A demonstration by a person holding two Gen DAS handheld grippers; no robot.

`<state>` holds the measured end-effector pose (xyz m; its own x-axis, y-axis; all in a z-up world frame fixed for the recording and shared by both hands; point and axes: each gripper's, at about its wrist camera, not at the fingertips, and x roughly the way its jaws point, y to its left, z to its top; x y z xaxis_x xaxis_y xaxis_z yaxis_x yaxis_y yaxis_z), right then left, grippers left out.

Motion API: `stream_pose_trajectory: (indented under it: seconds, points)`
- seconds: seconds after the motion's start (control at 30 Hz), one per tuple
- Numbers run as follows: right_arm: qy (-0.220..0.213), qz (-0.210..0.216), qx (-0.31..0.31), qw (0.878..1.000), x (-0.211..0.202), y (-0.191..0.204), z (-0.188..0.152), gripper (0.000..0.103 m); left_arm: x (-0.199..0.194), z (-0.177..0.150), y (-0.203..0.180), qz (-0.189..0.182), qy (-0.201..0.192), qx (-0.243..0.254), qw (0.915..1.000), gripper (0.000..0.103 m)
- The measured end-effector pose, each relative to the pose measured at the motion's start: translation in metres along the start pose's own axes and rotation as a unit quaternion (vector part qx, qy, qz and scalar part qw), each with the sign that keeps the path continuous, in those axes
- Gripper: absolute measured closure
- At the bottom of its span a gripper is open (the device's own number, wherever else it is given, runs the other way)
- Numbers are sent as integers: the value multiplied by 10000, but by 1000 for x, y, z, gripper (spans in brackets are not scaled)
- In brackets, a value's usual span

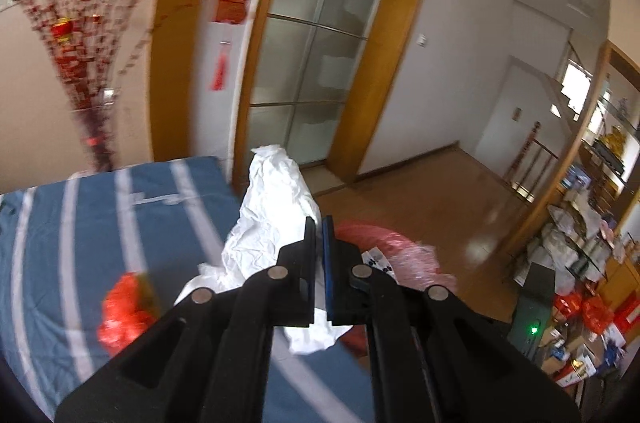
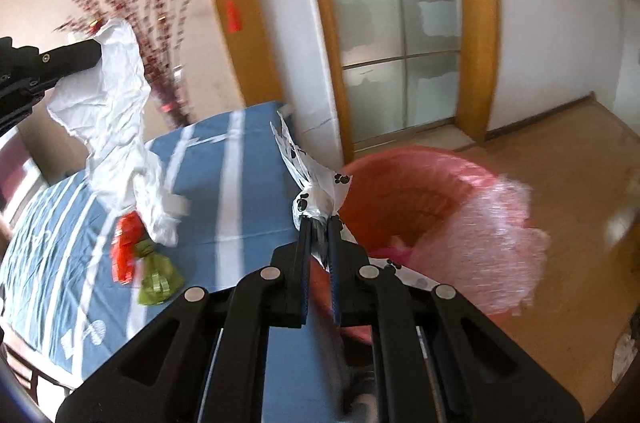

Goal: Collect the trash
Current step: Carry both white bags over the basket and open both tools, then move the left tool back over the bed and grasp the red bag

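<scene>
My left gripper [image 1: 319, 221] is shut on a crumpled white paper sheet [image 1: 272, 219], which hangs from its tips above the blue striped tablecloth [image 1: 120, 223]. In the right wrist view the same sheet [image 2: 116, 103] dangles from the left gripper [image 2: 96, 53] at the upper left. My right gripper [image 2: 319, 219] is shut on a white wrapper with black paw prints [image 2: 312, 179], held at the table's edge beside the red bin [image 2: 420, 207] lined with a pink bag. A red wrapper [image 2: 126, 251] and a green wrapper [image 2: 158, 279] lie on the cloth.
The red bin [image 1: 384, 251] stands on the wooden floor to the right of the table. A frosted glass door [image 1: 320, 55] in a wooden frame is behind. A vase of red branches [image 1: 88, 63] stands at the table's far side. Cluttered shelves [image 1: 588, 231] fill the right.
</scene>
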<state>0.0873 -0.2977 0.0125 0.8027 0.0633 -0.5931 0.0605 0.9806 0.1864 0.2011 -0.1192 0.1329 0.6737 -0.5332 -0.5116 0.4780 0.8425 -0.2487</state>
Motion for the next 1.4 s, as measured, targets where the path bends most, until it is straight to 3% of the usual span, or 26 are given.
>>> stream_pose_trajectory:
  seconds: [0.2,0.43,0.87,0.93,1.0,1.03,1.4]
  points:
    - [-88,-480,367,9981,-13,-49,6,94,45,-1,-47,-471,229,62,9986,98]
    - [-140,-749,673,9948,-20,-86,8,94,87,-9,-73,-752,480,48,9960,98]
    - [-30,-584,812,9950,2,-90,8,94,150,-50,-63,-494,1251,2,9909,97]
    - [-37,-553,832,9950,4,-90,8,93,152,-55,-56,-448,1320,-23,9902,83]
    - [-41,-522,905,9945,5,-92,8,83,152,-58,-48,-327,1336,-51,9905,66]
    - [-50,-529,933,9942,5,-93,8,75,150,-60,-45,-265,1316,-59,9909,62]
    - [-132,-741,982,9923,-7,-96,6,73,116,-73,24,467,1174,-146,9919,50]
